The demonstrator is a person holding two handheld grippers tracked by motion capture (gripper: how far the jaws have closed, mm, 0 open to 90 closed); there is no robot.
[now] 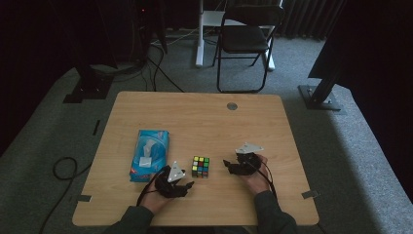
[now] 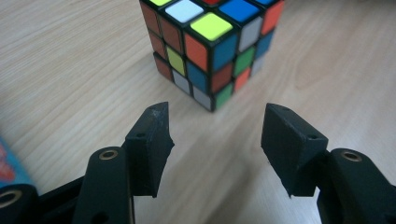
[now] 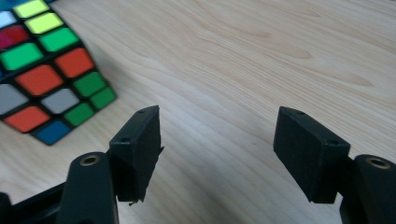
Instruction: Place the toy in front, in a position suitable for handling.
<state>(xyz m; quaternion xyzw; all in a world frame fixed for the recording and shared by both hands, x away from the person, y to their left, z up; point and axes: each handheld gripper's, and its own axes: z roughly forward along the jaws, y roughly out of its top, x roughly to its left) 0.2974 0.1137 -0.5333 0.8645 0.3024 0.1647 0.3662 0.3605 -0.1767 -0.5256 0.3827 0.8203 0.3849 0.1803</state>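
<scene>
Near the table's point(image 1: 204, 105) front edge, the left gripper point(image 1: 187, 186) and the right gripper point(image 1: 227, 164) each stand with their 2 jaws well apart and nothing between them. Between the grippers, slightly nearer the front edge than the back, sits the scrambled cube point(image 1: 200, 166), apart from both. Toward the left edge lies a blue packet point(image 1: 150, 154); by the far edge sits a round grommet point(image 1: 232, 106).
</scene>
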